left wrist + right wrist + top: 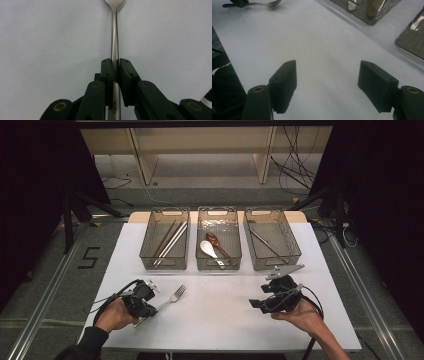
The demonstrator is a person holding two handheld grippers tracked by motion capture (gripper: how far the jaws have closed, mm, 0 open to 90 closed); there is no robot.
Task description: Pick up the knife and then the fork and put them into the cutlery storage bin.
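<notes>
A metal fork [172, 298] lies on the white table [220, 320] at the front left, its tines toward the bins. My left gripper [151, 308] is shut on the fork's handle. In the left gripper view the two black pads [106, 68] press the handle from both sides, and the fork [114, 37] runs straight ahead out of my left gripper [115, 62]. My right gripper [257, 303] is held at the front right with its jaws pointing left. It is open [328, 66], with bare table between its fingers. The fork [265, 4] also lies far off in the right gripper view.
Three clear bins stand in a row at the back of the table. The left bin [150, 232] holds chopsticks, the middle bin [231, 227] a white spoon and a brown spoon, and the right bin [282, 232] one long metal utensil. Cables trail from both grippers.
</notes>
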